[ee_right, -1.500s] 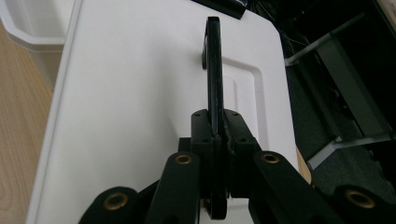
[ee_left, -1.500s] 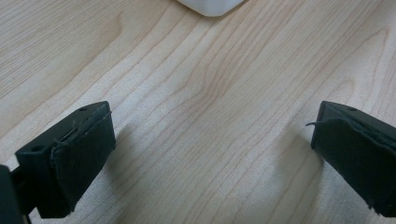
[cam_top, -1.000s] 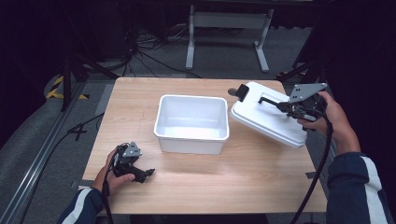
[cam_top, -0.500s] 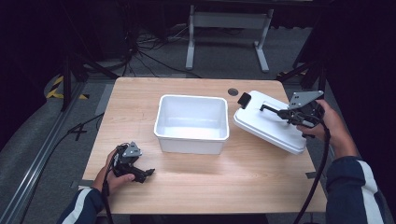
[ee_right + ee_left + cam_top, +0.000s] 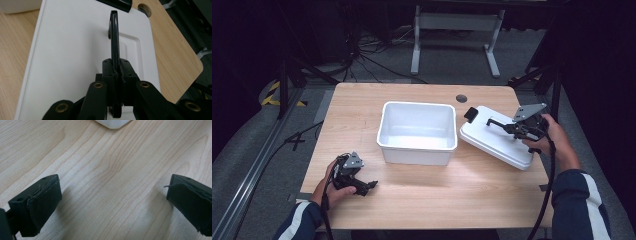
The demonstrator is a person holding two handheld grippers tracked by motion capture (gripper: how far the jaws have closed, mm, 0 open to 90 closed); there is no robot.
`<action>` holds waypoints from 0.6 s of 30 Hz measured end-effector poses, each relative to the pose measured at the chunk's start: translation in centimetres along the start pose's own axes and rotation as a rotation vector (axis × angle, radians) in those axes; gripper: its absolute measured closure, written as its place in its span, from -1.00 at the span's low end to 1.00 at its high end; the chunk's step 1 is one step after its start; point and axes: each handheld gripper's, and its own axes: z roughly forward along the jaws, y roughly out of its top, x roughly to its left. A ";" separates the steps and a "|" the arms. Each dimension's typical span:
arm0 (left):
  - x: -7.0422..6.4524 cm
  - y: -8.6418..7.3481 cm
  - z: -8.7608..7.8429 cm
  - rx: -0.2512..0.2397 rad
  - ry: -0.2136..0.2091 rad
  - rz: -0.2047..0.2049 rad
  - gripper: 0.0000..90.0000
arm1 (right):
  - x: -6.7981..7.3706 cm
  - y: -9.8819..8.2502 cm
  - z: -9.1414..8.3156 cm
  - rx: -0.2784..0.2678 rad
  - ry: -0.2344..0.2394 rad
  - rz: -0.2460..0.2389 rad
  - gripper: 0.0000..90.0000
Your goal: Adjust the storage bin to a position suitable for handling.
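Nearest to me, at the front left of the wooden table (image 5: 422,200), my left gripper (image 5: 371,186) rests low over the bare wood in the left hand (image 5: 332,185), its cable trailing back toward the sleeve. Through the left gripper view I see its two black padded jaws spread wide apart with nothing but wood grain between them, so it is released, and a rounded white corner of the tub (image 5: 112,123) sits at the top edge just ahead. A little farther in, at the middle of the table, the white plastic tub (image 5: 418,131) stands upright and open, and I see nothing inside it. To its right lies the white lid (image 5: 494,137), resting on the table beside the tub with its near-right corner close to the table's edge; whether it touches the tub I cannot tell from above. My right gripper (image 5: 492,122) reaches over that lid from the right, held in the right hand (image 5: 552,140), the grey three-cornered plate on top. In the right gripper view the jaws are clenched tight on the thin black handle (image 5: 114,35) that stands edge-on from the recessed panel in the lid's (image 5: 75,50) top. A black latch (image 5: 471,113) sits at the lid's far-left end. Beyond the lid, near the table's far edge, is a round cable hole (image 5: 461,98). Past the table I see grey floor, a tangle of black cables (image 5: 362,55) and a grey metal stand (image 5: 454,30).
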 end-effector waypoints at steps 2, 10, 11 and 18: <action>0.0 0.0 0.0 0.000 0.000 0.000 -1.00 | 0.0 -0.2 0.7 0.007 0.007 0.007 0.89; 0.0 0.0 0.0 0.000 0.001 -0.002 -0.99 | 0.5 -0.4 2.9 0.031 0.023 0.020 0.89; 0.0 0.0 0.0 -0.001 0.003 -0.001 -1.00 | 0.5 -0.5 3.2 0.033 0.026 0.023 0.89; 0.0 0.0 0.0 0.000 0.002 0.000 -0.99 | 0.7 -0.8 4.2 0.044 0.030 0.037 0.89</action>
